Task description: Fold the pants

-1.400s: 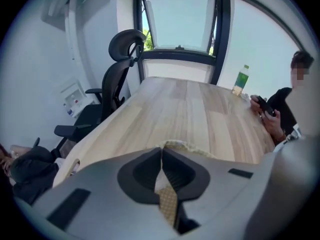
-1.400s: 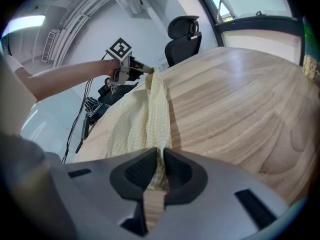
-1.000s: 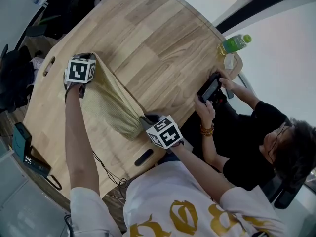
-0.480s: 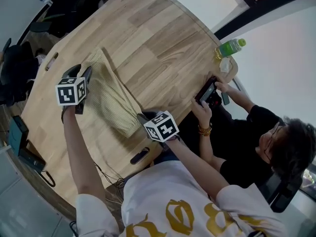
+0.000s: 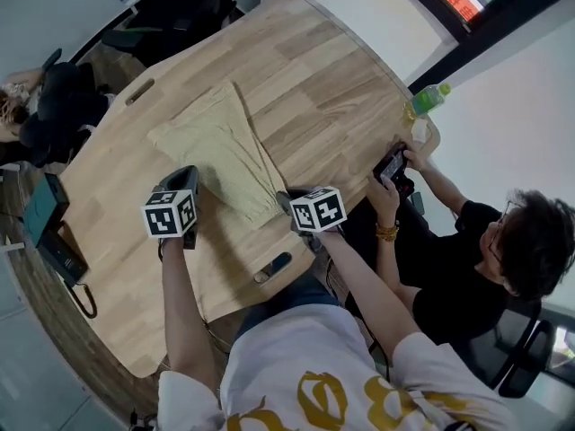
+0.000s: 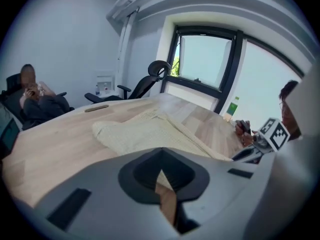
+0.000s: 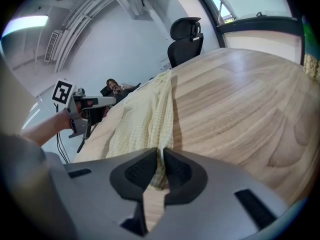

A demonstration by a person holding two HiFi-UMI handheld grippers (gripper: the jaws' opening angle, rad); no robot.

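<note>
The pale yellow pants point(image 5: 225, 155) lie folded lengthwise on the wooden table point(image 5: 305, 88), running from the far left toward me. My right gripper point(image 5: 289, 203) is shut on their near end, and cloth shows between its pads point(image 7: 161, 164). My left gripper point(image 5: 187, 176) hovers beside the pants' left edge, clear of them. Its jaws have just closed with nothing between them point(image 6: 160, 176). In the left gripper view the pants point(image 6: 150, 134) stretch ahead, with the right gripper point(image 6: 255, 151) at their right end. The right gripper view shows the left gripper point(image 7: 82, 109) beyond the pants point(image 7: 145, 119).
A green bottle point(image 5: 429, 99) stands at the table's far right corner. A seated person holds a phone point(image 5: 393, 164) at the right edge. A black bar point(image 5: 272, 266) lies near the front edge, and a teal device point(image 5: 40, 209) at the left. Another person sits far left point(image 6: 30, 91).
My left gripper let go of the pants' far end and pulled back toward me along their left side. The far end now lies flat. The right gripper kept its hold.
</note>
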